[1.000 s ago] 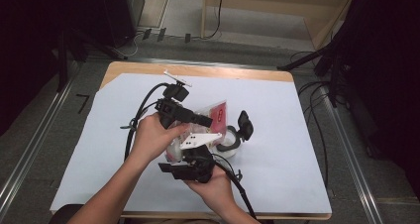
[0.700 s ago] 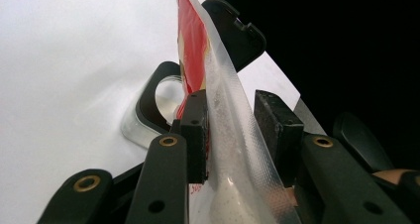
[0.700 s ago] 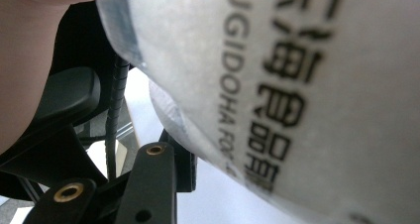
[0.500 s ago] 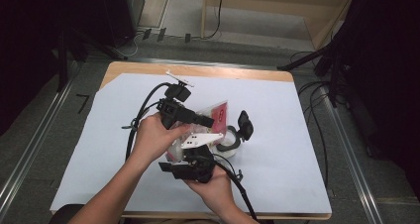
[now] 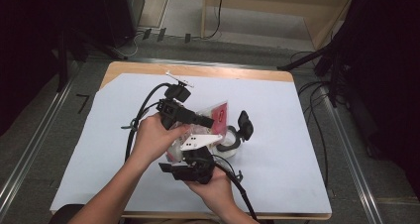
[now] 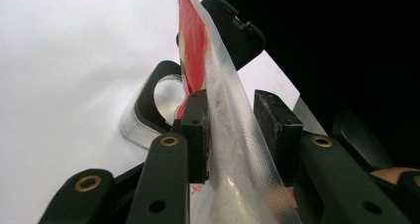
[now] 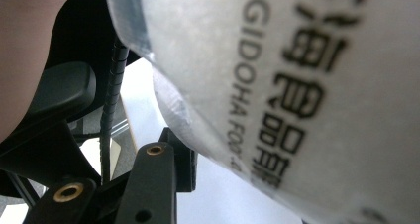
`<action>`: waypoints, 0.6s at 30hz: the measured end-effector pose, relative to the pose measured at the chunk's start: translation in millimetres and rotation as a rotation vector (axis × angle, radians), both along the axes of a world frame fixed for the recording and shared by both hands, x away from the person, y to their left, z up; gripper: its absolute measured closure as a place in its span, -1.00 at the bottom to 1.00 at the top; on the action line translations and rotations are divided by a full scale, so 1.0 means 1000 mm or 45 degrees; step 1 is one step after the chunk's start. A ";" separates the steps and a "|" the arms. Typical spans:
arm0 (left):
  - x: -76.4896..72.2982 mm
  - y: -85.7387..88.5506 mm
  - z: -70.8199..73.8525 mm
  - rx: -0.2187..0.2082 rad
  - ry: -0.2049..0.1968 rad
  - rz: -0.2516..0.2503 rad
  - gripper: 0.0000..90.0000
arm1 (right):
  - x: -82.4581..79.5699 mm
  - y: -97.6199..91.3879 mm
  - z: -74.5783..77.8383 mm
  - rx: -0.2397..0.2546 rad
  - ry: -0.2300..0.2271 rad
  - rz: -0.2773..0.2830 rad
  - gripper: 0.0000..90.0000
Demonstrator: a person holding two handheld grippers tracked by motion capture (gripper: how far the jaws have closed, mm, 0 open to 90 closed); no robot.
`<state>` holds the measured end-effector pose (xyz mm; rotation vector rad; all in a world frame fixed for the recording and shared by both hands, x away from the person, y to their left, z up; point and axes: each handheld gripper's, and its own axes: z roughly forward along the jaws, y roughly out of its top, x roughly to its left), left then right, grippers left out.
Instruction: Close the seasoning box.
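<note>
A clear plastic bag with a red label and white grains inside is held up over the middle of the table. My left gripper reaches in from the left and is shut on it. In the left gripper view the bag runs between the pads of that gripper. My right gripper is under the bag, with its white plate on top. In the right gripper view the printed bag lies against the left pad and hides the other jaw.
A clear jar with its black flip lid standing open sits on the white sheet just right of the bag; the jar is also in the left gripper view. Cables trail from both grippers.
</note>
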<state>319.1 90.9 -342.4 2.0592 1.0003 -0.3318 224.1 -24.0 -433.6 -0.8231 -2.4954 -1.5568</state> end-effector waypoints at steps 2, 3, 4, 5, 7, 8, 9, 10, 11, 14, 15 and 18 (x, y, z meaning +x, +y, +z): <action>0.000 0.000 0.000 -0.003 0.000 -0.004 0.53 | 0.000 0.000 0.000 -0.001 0.000 0.001 0.41; 0.000 0.000 0.000 -0.002 -0.004 -0.008 0.53 | 0.000 0.000 0.000 -0.002 -0.001 0.002 0.41; -0.001 0.000 0.000 -0.002 -0.005 -0.005 0.53 | 0.000 0.000 0.000 -0.003 -0.003 0.003 0.41; -0.001 -0.001 0.000 -0.004 -0.007 -0.004 0.54 | -0.001 -0.001 0.000 -0.004 -0.002 0.000 0.41; -0.002 -0.001 0.000 0.000 -0.009 -0.004 0.54 | -0.001 -0.001 0.000 -0.004 -0.004 0.001 0.41; -0.002 -0.001 0.000 0.000 -0.010 -0.005 0.54 | -0.001 -0.001 0.000 -0.004 -0.005 0.001 0.41; -0.002 -0.001 0.000 0.000 -0.010 -0.005 0.54 | -0.001 -0.001 0.000 -0.004 -0.004 0.001 0.41; -0.001 -0.001 0.000 0.000 -0.009 -0.005 0.54 | -0.001 -0.001 0.000 -0.004 -0.003 0.001 0.41; -0.001 -0.001 0.000 -0.003 -0.007 -0.007 0.53 | -0.001 -0.001 0.000 -0.005 -0.002 0.001 0.41; -0.002 -0.001 0.000 -0.004 -0.007 -0.004 0.53 | -0.001 -0.001 0.000 -0.005 -0.001 0.001 0.41; -0.001 -0.001 0.000 -0.005 -0.006 -0.007 0.53 | -0.001 -0.001 0.000 -0.006 -0.002 0.005 0.41; -0.001 -0.001 -0.001 -0.006 -0.008 -0.012 0.53 | -0.001 -0.002 0.000 -0.009 -0.005 0.009 0.41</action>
